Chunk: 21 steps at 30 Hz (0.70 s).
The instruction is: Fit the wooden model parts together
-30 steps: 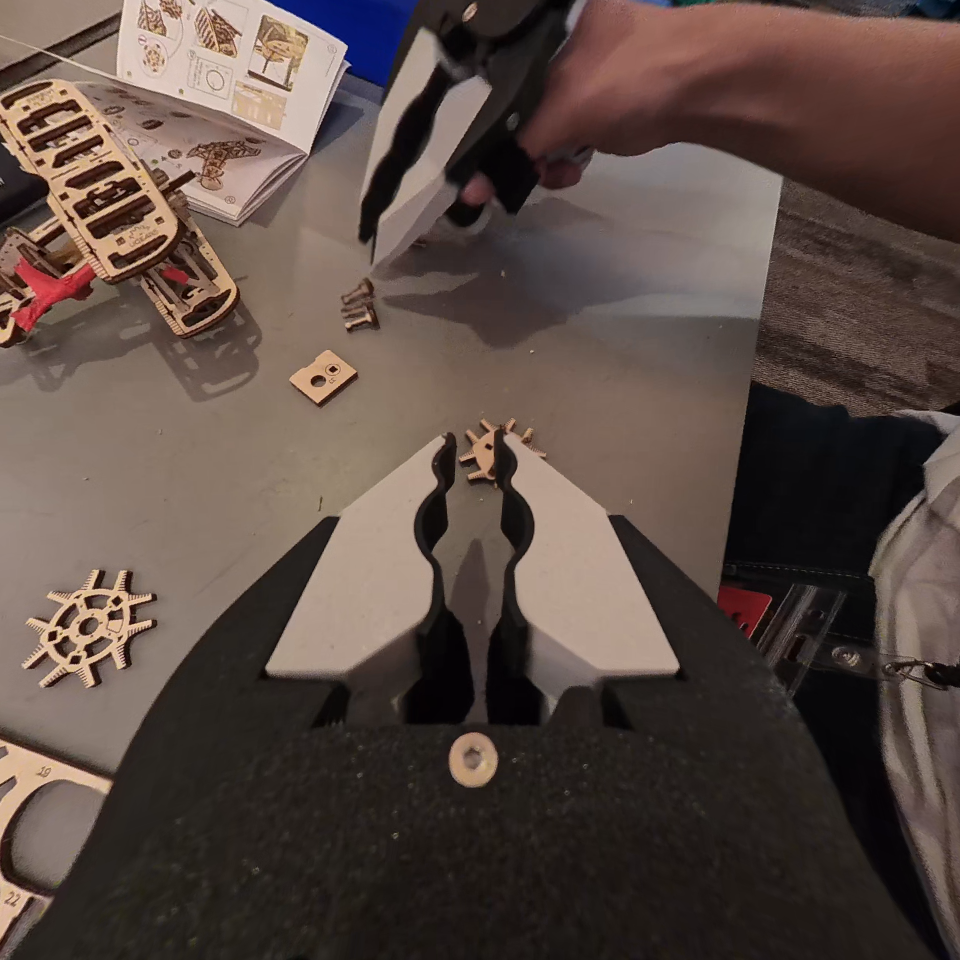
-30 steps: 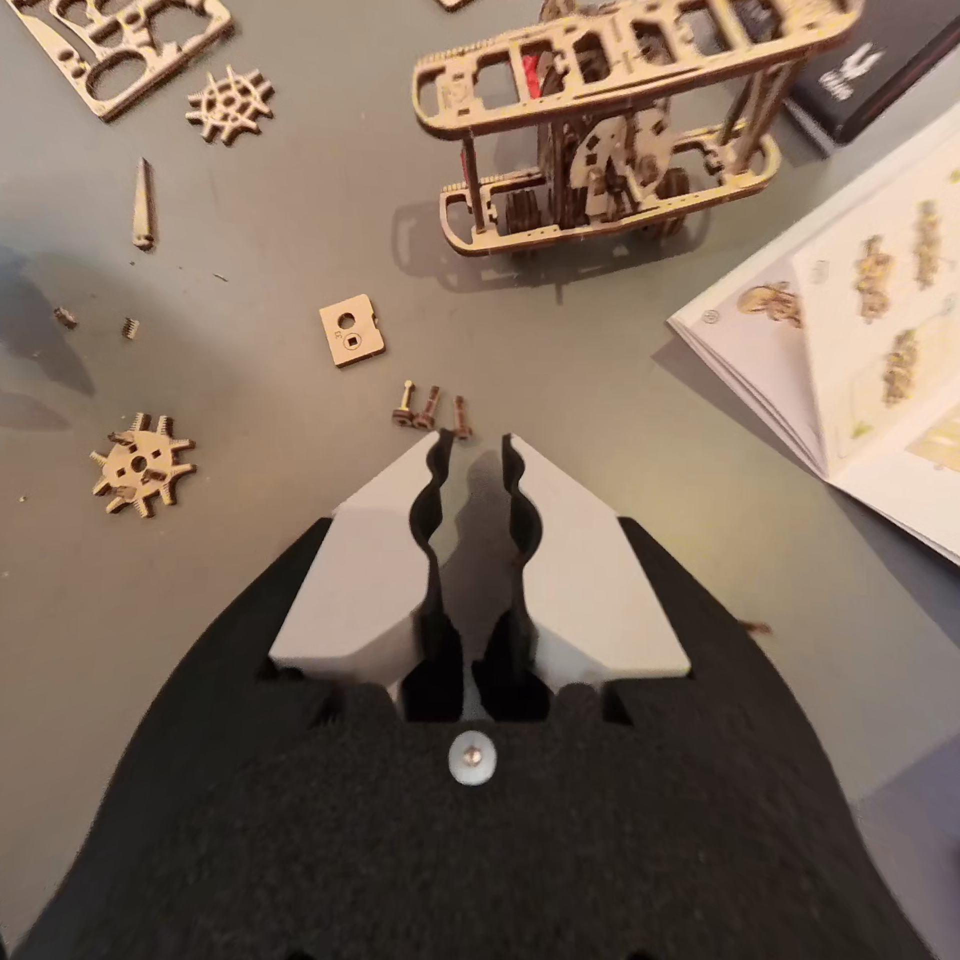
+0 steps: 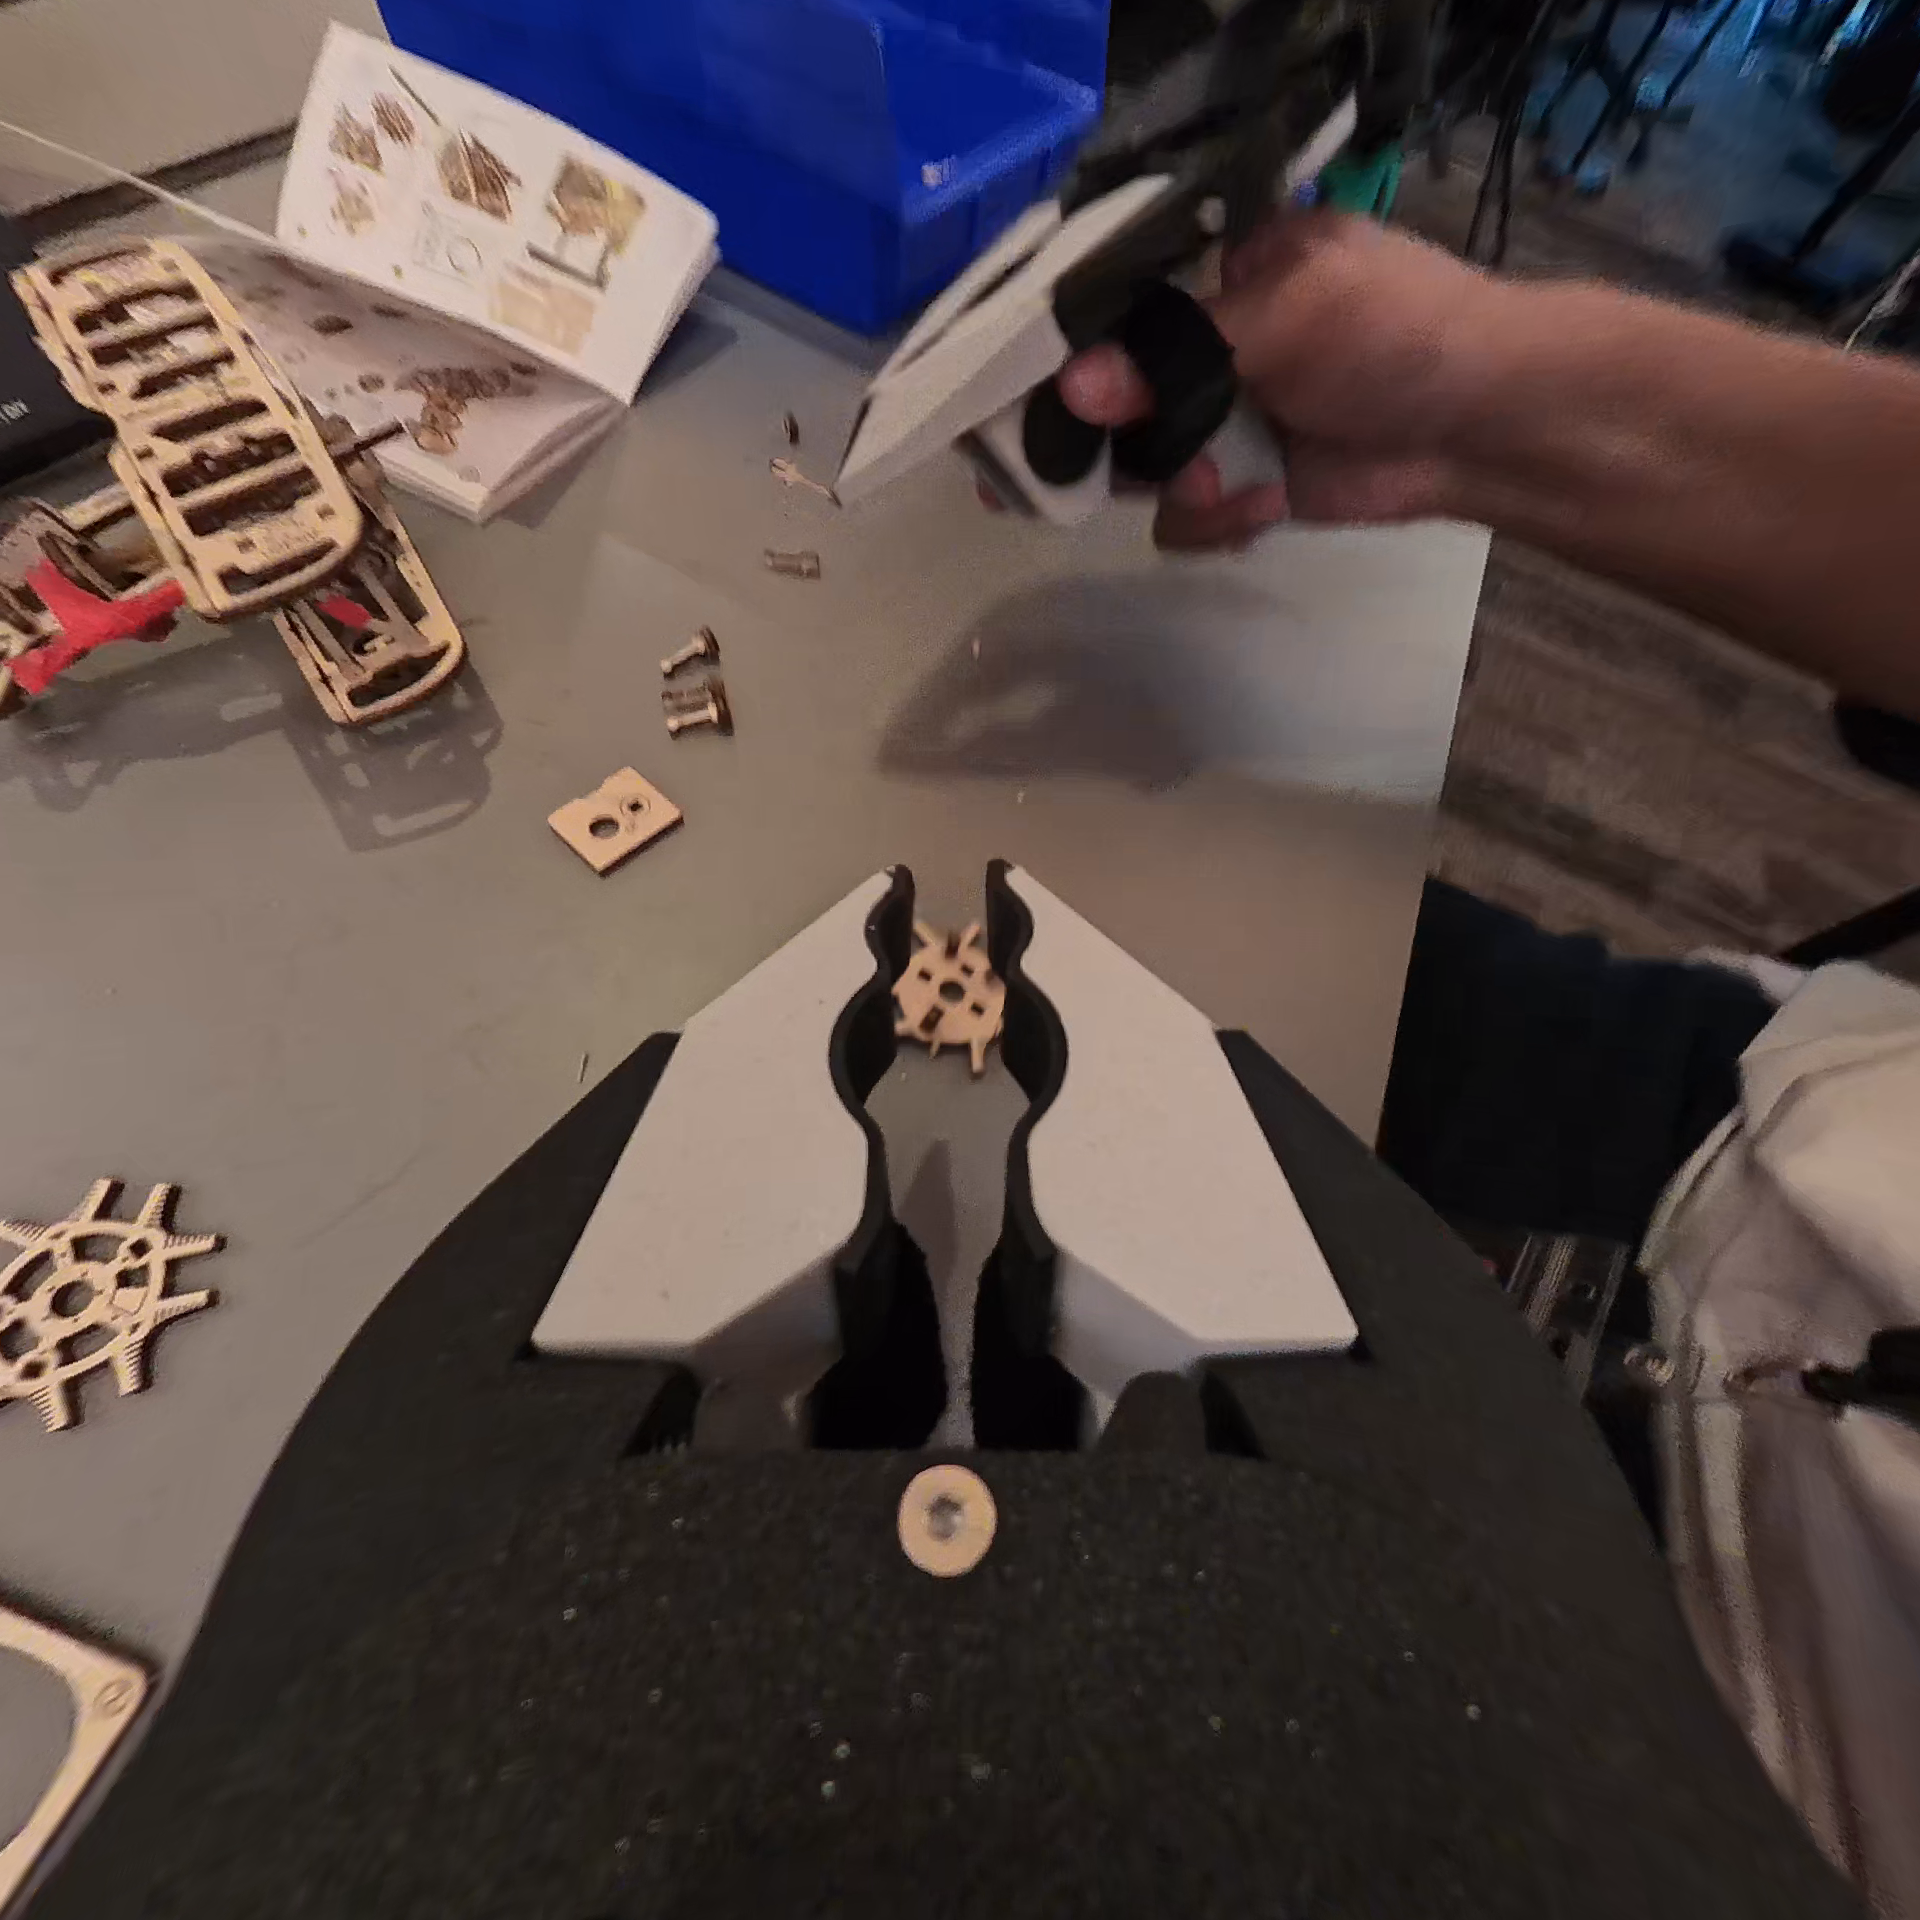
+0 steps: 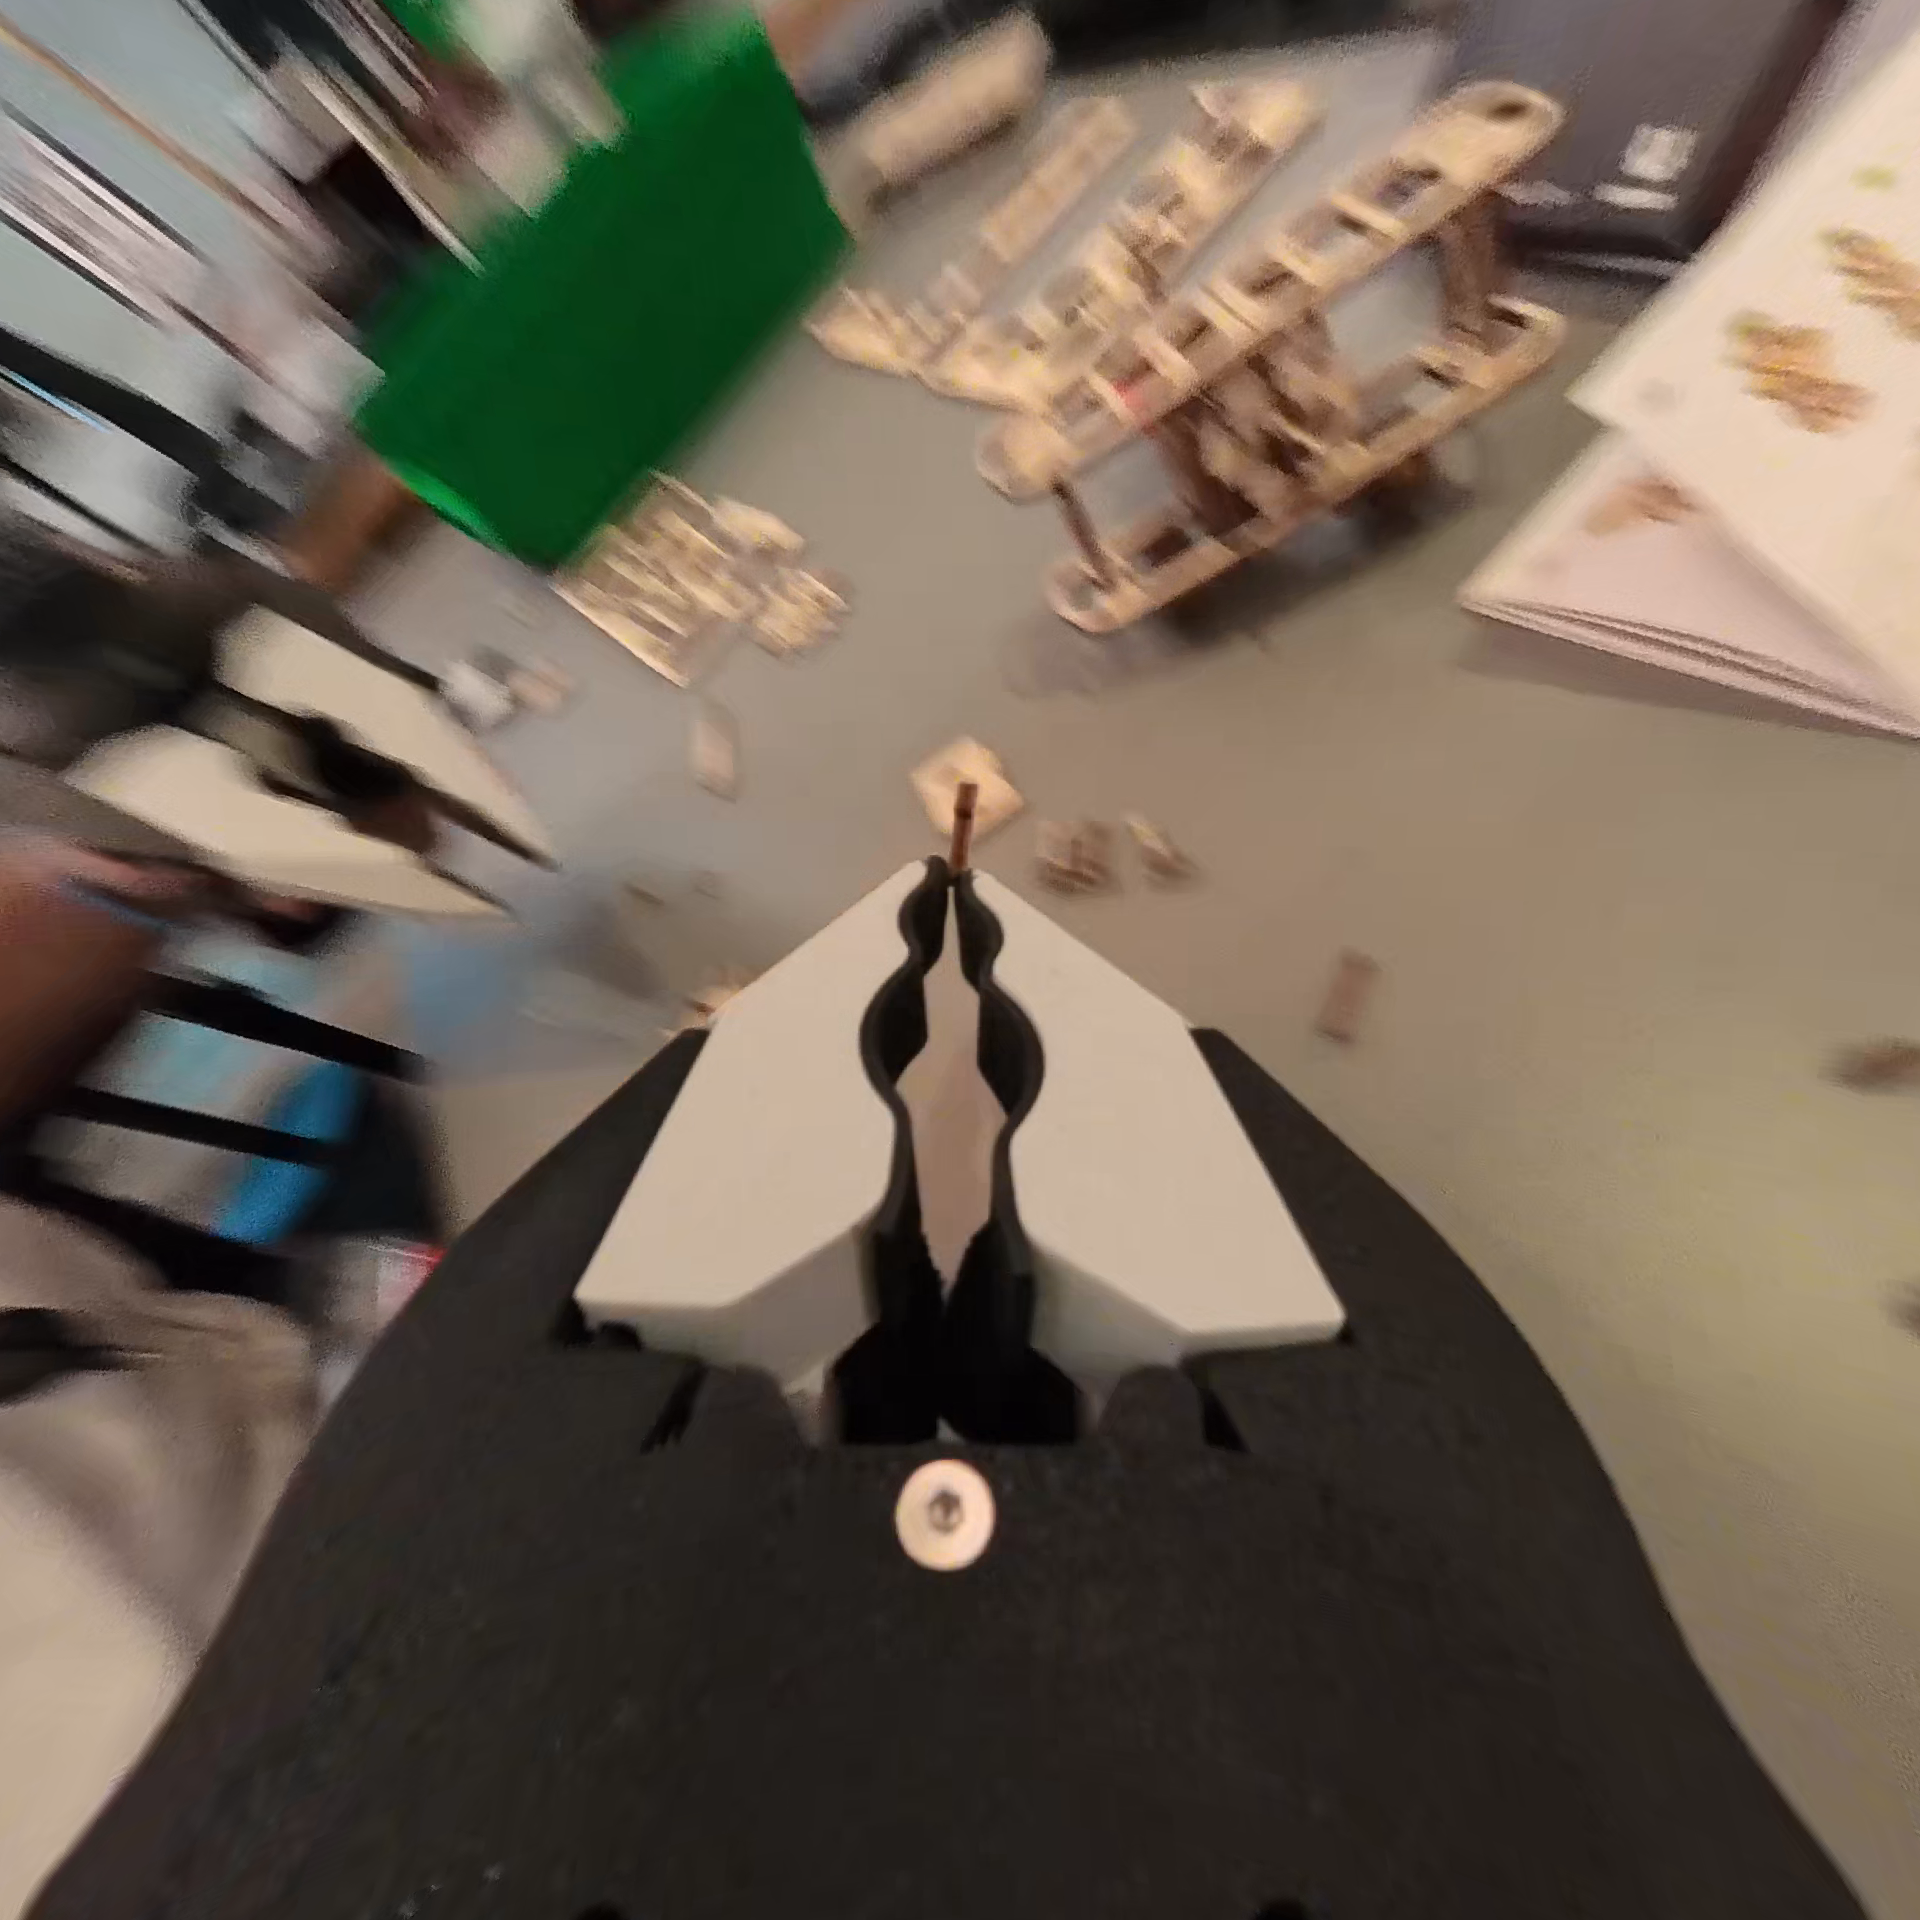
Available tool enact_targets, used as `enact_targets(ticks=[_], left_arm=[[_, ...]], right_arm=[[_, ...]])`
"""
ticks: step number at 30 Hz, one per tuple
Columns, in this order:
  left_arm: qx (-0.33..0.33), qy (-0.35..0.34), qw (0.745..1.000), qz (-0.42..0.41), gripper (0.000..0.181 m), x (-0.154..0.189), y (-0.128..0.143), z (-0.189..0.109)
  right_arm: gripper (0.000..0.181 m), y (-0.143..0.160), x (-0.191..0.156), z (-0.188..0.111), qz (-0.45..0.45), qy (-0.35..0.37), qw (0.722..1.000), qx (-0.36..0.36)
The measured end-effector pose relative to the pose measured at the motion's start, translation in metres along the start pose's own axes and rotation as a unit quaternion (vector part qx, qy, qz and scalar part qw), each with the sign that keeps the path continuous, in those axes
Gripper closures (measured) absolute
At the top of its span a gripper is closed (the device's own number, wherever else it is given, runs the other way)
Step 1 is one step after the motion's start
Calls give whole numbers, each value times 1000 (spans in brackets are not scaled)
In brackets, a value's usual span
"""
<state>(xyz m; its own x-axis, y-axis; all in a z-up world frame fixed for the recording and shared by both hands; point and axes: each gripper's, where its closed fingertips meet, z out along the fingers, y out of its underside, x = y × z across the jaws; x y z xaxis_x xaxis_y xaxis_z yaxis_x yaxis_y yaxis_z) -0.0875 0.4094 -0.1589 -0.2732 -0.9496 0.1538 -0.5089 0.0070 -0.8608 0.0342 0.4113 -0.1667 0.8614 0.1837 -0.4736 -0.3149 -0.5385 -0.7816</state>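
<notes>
Left gripper (image 3: 943, 883) low over the grey tabletop (image 3: 260, 987), jaws parted with a clear gap; a small pale wooden gear with stubby teeth (image 3: 948, 992) lies flat on the table, seen between the fingers, nothing clamped. To its left, near the table edge, a larger flat wooden spoked wheel (image 3: 78, 1299) and the corner of a cut-out wooden parts sheet (image 3: 62, 1704). Just beyond the fingertips, a small square wooden plate with two holes (image 3: 613, 819), then a cluster of short wooden pins (image 3: 694, 688). Farther left, the half-built wooden biplane model with red propeller (image 3: 218, 488) stands beside an open paper instruction booklet (image 3: 488, 260); a blue plastic bin (image 3: 831, 135) sits behind it. Right gripper (image 4: 951, 881) — held up in a person's hand (image 3: 1320, 364) above the table in the left wrist view — has its jaws pinched together on a thin brown wooden peg (image 4: 962, 823), which sticks out past the tips. Right wrist view is heavily blurred; a green block (image 4: 592, 312) shows at far left — what it is cannot be told.
</notes>
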Motion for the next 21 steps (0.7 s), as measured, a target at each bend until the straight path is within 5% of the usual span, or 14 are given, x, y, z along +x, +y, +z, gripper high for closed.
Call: enact_targets(ticks=[4,7,12,21], left_arm=[[98,44,992,-71,169,6,-32,-12],[161,118,966,-167,169,10,-53,-26],[209,189,931,-234,169,16,-71,-44],[209,198,929,-232,180,21,-72,-45]], right_arm=[[181,-31,-78,0,103,-207,967,102],[181,-34,-119,3,108,-294,942,120],[181,-25,-151,15,91,-335,932,103],[181,-24,-162,14,69,-331,936,101]])
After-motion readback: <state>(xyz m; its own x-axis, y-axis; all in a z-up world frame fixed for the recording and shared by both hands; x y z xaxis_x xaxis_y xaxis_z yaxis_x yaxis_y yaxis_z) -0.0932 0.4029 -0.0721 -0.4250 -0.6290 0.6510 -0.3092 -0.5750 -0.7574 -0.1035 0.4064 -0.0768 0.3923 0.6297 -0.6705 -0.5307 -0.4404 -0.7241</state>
